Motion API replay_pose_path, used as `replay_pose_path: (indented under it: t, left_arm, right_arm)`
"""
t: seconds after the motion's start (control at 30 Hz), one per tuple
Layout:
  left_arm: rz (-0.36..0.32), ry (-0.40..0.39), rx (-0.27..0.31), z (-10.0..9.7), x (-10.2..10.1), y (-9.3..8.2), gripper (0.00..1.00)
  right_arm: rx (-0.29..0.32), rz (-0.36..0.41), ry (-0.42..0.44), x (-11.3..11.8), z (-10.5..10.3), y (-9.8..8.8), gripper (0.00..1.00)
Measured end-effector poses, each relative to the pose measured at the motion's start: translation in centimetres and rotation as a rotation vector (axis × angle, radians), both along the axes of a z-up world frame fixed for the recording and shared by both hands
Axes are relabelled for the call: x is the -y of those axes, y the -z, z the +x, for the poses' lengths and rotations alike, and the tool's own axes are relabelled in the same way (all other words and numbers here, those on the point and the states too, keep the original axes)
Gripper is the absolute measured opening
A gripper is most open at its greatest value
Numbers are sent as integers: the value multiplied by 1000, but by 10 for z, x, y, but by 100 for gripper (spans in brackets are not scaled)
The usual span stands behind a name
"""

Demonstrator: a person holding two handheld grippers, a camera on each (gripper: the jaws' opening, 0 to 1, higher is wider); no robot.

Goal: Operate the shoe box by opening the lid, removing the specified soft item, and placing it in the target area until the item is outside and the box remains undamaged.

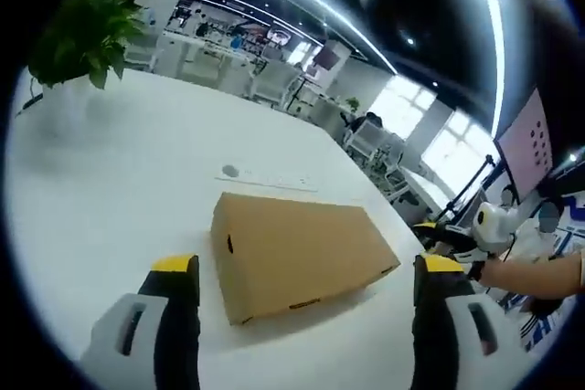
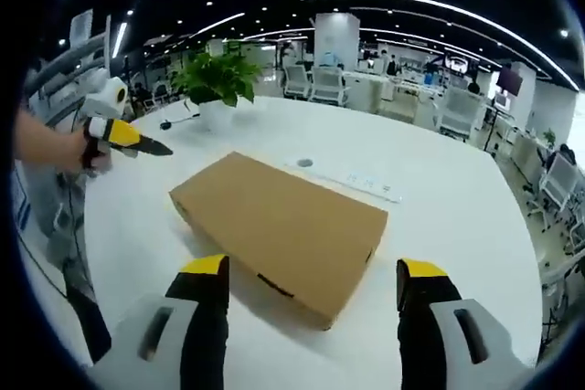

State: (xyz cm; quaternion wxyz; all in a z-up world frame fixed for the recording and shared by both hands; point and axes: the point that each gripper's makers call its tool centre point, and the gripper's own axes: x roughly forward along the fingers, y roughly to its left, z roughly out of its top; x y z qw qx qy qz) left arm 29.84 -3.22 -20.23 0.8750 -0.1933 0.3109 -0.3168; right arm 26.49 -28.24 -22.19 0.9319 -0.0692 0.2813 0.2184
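Two yellow-tipped jaws of the left gripper (image 1: 306, 280) stand wide apart in the left gripper view, before the closed shoe box (image 1: 297, 251) on the white table (image 1: 128, 180); its contents are hidden. In the right gripper view, the right gripper (image 2: 315, 285) is likewise spread, the shoe box (image 2: 279, 230) just ahead, lid shut.

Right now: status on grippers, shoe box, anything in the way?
Left gripper and right gripper open, jaws empty, short of the box. Shoe box lid shut, flat on white table. Power strip behind it, potted plant farther back; approach unobstructed.
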Motion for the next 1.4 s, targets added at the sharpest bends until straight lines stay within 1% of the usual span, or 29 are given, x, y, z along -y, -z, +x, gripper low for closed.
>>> replay_pose_path:
  t: [0.03, 0.1, 0.2, 0.27, 0.37, 0.4, 0.43, 0.5, 0.53, 0.6, 0.67, 0.7, 0.77, 0.8, 0.87, 0.9, 0.93, 0.97, 1.0, 1.03, 1.07, 1.13, 1.17, 1.23, 1.27, 1.3, 1.33, 1.37, 1.4]
  left_arm:
    - [-5, -1, 7, 0, -1, -1, 99]
    - [-61, -4, -20, -3, 0, -4, 99]
    - [-122, -37, -10, -3, -3, -10, 99]
    - [-218, -44, -36, -7, 2, -17, 99]
    - [-302, -67, -44, -9, 1, -22, 99]
    - [-369, -51, -52, -12, 1, -27, 99]
    - [-368, -71, -59, -12, -3, -25, 99]
    - [-352, -77, -34, -15, -13, -24, 99]
    - [-349, -80, -39, -16, -17, -23, 99]
    - [-392, -80, -41, -21, -22, -27, 99]
    - [-486, -99, -72, -23, -25, -35, 99]
    - [-529, -112, -65, -21, -27, -40, 100]
    - [-620, -135, -69, -22, -30, -50, 100]
    - [-642, -156, -84, -21, -32, -51, 100]
    - [-671, -191, -67, -18, -38, -52, 100]
    - [-684, -180, -83, -23, -36, -51, 100]
    - [-696, -174, -100, -24, -34, -48, 100]
    - [-704, -176, -140, -27, -33, -42, 100]
    - [-712, -191, -131, -26, -35, -40, 100]
    - [-755, -208, -143, -25, -36, -40, 100]
    - [-771, -207, -150, -26, -37, -39, 100]
    - [-823, -254, -148, -24, -43, -39, 100]
    - [-832, -253, -152, -25, -43, -38, 100]
    - [-899, -274, -155, -25, -46, -42, 100]
    - [-906, -277, -154, -26, -46, -42, 99]
    - [-946, -245, -140, -28, -44, -49, 99]
    - [-955, -247, -153, -29, -43, -48, 99]
    - [-979, -242, -146, -29, -41, -51, 99]
    - [-1023, -189, -158, -35, -34, -56, 99]
  right_arm:
    - [0, 10, 2, 0, -1, -1, 76]
    - [-13, 58, 19, -2, -4, -2, 77]
    - [-18, 162, 58, -6, -8, -3, 78]
    - [-47, 207, 93, -4, -13, 1, 79]
    - [-64, 262, 146, 2, -16, 4, 79]
    - [-63, 265, 164, 6, -17, 3, 79]
    - [-48, 264, 163, 7, -18, 0, 77]
    - [-5, 268, 172, 10, -17, -10, 78]
    - [-10, 327, 169, 5, -19, -16, 78]
    - [-5, 376, 179, 4, -19, -23, 81]
    - [0, 457, 190, 1, -20, -31, 87]
    - [1, 524, 208, -2, -20, -35, 93]
    - [-6, 550, 219, -3, -22, -35, 96]
    - [7, 549, 237, -1, -22, -35, 96]
    - [-16, 641, 285, -2, -21, -37, 98]
    - [5, 710, 305, -1, -18, -42, 99]
    - [9, 724, 318, 1, -17, -41, 99]
    - [-19, 706, 328, 2, -19, -33, 99]
    - [-37, 718, 330, 1, -20, -31, 98]
    - [-34, 745, 328, 0, -20, -34, 97]
    - [-27, 807, 326, -3, -19, -39, 97]
    - [-55, 884, 352, -1, -21, -41, 93]
    - [-57, 947, 359, -1, -21, -45, 89]
    - [-45, 1080, 363, 1, -22, -53, 81]
    - [-68, 1182, 339, -2, -24, -59, 80]
    - [-108, 1278, 290, -8, -30, -65, 77]
    - [-107, 1307, 274, -9, -32, -67, 74]
    - [-94, 1285, 291, -5, -33, -62, 72]
    - [-96, 1274, 299, -4, -34, -58, 72]
